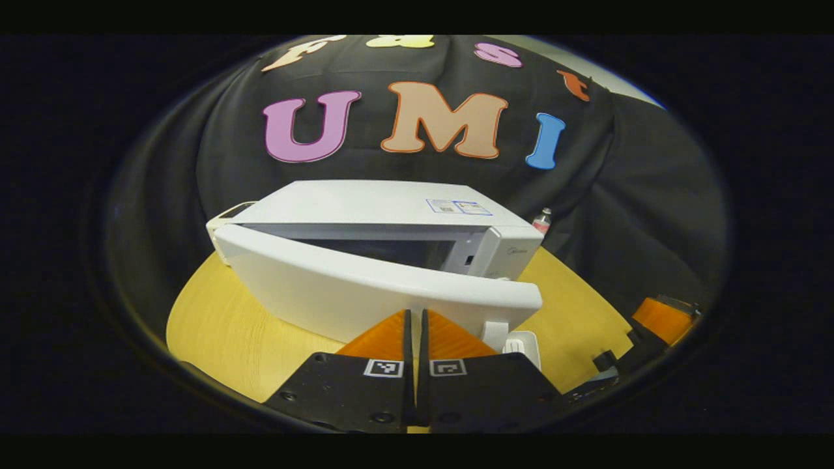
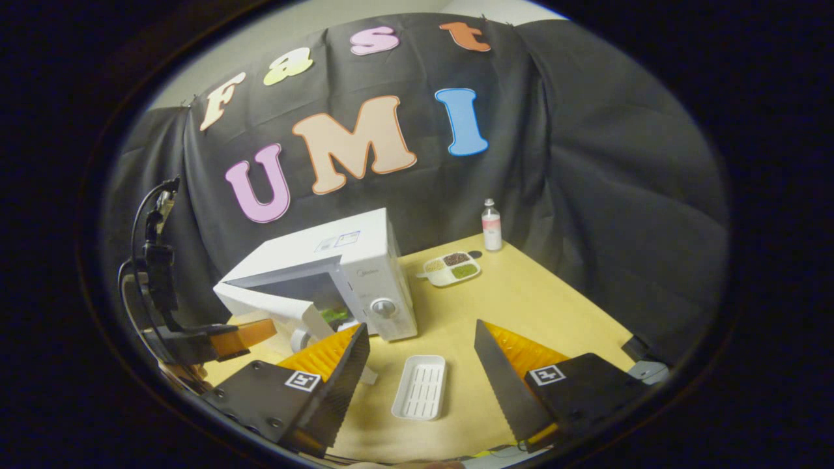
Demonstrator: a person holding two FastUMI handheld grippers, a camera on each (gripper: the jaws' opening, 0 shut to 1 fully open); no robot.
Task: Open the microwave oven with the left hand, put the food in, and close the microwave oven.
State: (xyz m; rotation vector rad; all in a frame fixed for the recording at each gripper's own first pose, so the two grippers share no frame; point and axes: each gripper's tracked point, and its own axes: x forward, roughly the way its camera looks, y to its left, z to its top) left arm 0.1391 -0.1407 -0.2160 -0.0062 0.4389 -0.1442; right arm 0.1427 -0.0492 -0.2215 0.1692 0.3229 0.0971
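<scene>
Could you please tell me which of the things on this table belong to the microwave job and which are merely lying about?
Job: microwave, its door ajar, left gripper at it.
Lying about: bottle, divided dish, white tray.

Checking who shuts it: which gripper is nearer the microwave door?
Left. The left gripper sits right at the microwave door, fingers together; the right gripper hangs open farther back, above the white tray.

1 microwave (image 2: 339, 273), 2 trays (image 2: 420, 386), 1 bottle (image 2: 491, 225)
</scene>
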